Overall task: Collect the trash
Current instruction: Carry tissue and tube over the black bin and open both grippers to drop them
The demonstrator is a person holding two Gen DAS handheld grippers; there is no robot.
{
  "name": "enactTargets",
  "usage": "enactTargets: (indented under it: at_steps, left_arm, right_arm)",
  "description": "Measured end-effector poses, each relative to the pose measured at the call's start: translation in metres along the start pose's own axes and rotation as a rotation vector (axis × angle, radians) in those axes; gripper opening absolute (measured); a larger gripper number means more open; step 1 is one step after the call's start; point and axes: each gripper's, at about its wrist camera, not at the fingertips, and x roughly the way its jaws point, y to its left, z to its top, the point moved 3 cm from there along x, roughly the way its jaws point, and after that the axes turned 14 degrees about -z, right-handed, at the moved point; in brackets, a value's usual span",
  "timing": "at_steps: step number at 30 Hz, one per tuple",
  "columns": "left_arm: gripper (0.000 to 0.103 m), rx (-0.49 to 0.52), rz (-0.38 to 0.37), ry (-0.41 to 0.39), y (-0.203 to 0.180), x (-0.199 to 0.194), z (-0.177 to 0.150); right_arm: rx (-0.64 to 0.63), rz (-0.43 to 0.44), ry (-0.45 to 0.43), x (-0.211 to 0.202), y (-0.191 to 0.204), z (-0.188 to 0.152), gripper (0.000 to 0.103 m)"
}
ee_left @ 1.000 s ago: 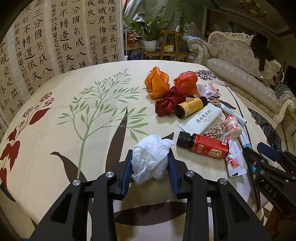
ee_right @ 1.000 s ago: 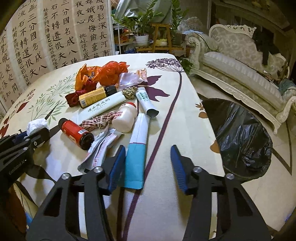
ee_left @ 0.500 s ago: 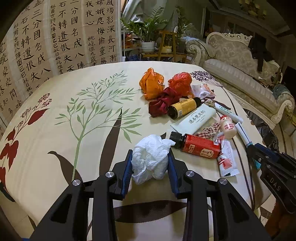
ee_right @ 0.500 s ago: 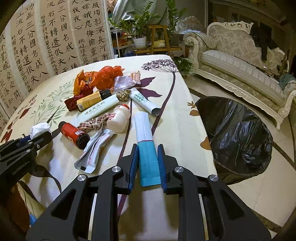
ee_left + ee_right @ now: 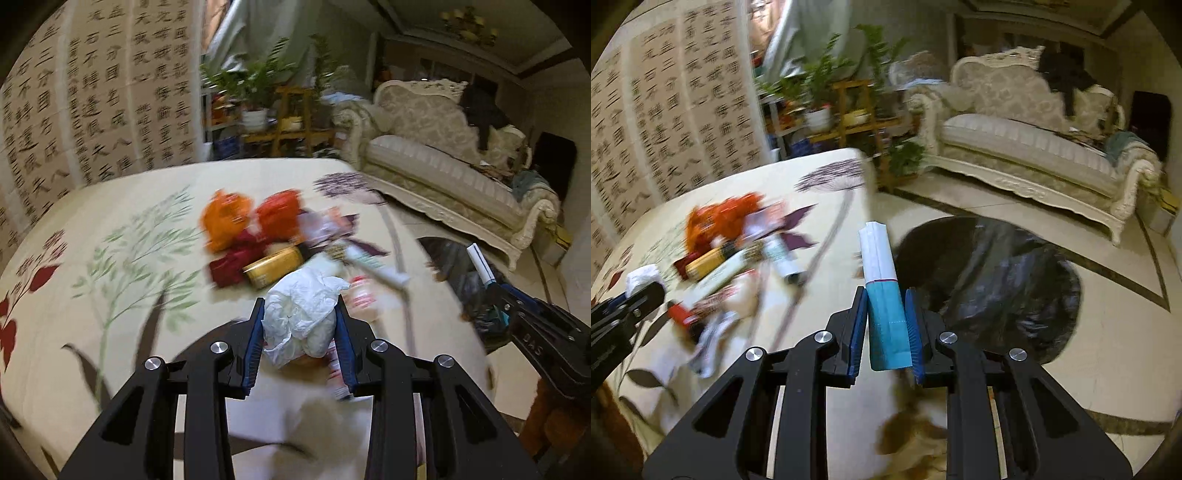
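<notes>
White crumpled tissue (image 5: 301, 317), soft and nearly weightless, sits pinched in the left gripper (image 5: 300, 334); any bunched fold holds. Right gripper (image 5: 886, 325) squeezes the teal end of a flattened tube (image 5: 882, 291), light and slick, safest near its crimp. Beyond: floral tablecloth (image 5: 122, 295), remaining litter, black bin bag (image 5: 993, 280) on glossy floor, sofa (image 5: 1034, 147) far right.

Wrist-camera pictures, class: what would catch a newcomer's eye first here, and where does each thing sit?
First, the crumpled white tissue clamped in the left gripper above the table. Next, the teal-and-white tube pinched upright in the right gripper, with the black trash bag open on the floor just beyond it.
</notes>
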Motion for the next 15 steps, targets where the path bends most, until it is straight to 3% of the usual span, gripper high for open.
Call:
enactTargets:
  at_steps: [10,15]
  left_arm:
    - [0.036,0.101,-0.122,0.006,-0.081,0.042,0.019]
    - [0.036,0.134,-0.140,0.038,-0.108,0.067,0.020]
  right_arm:
    - [0.088,-0.115,0.013,0.030,-0.068,0.004,0.021]
    - [0.120,-0.135,0.042,0.049,-0.089,0.001,0.021]
